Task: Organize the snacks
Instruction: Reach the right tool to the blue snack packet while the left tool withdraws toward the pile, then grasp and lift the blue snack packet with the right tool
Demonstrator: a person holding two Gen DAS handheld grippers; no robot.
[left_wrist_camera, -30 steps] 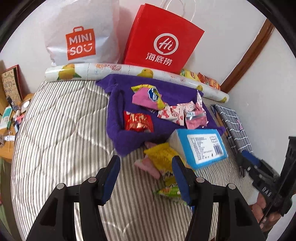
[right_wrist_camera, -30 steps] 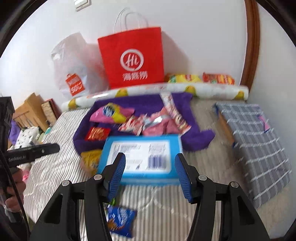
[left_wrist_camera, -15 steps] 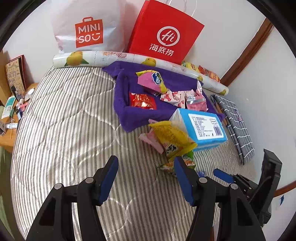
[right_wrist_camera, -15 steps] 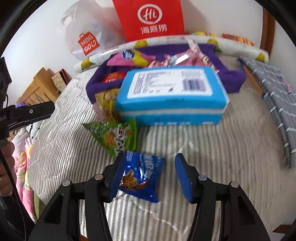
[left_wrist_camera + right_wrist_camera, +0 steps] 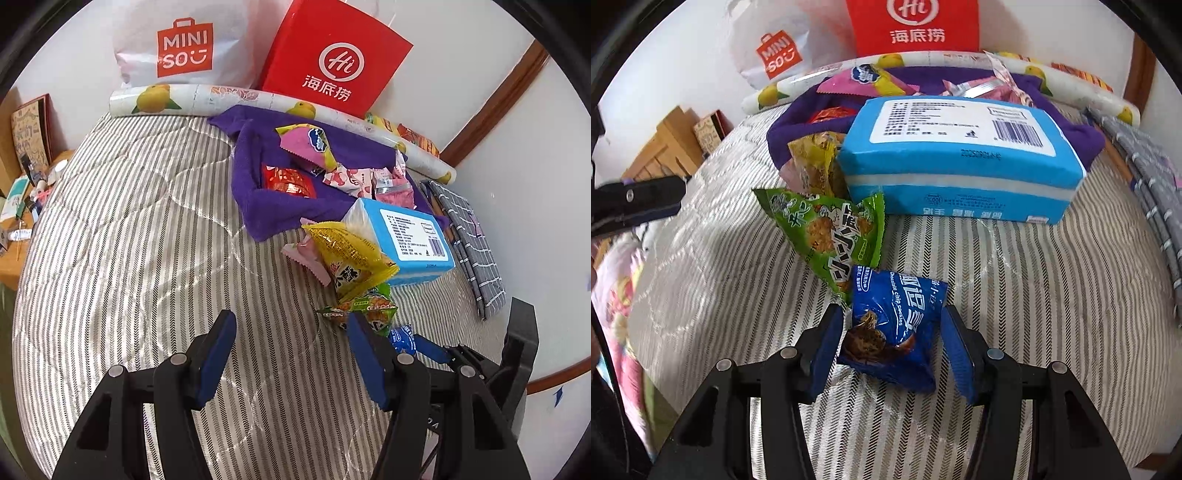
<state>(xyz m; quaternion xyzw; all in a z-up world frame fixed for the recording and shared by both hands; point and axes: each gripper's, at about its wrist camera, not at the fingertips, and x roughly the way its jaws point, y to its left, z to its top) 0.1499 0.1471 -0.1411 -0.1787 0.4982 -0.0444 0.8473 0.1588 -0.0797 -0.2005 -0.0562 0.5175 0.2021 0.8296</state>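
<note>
Left wrist view: left claw (image 5: pixel 291 354) spread over bare striped quilted mattress (image 5: pixel 122 236), nothing between its pads.

Right wrist view: right claw (image 5: pixel 892 341) spread around crinkled blue foil chocolate-chip cookie packet (image 5: pixel 892 325) lying on mattress, just below green snack pouch (image 5: pixel 831 236).

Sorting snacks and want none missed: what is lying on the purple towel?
On the purple towel: a pink-yellow packet, a red packet, and pink-and-white wrapped sweets. The blue tissue pack covers its near corner; anything beneath is hidden.
</note>
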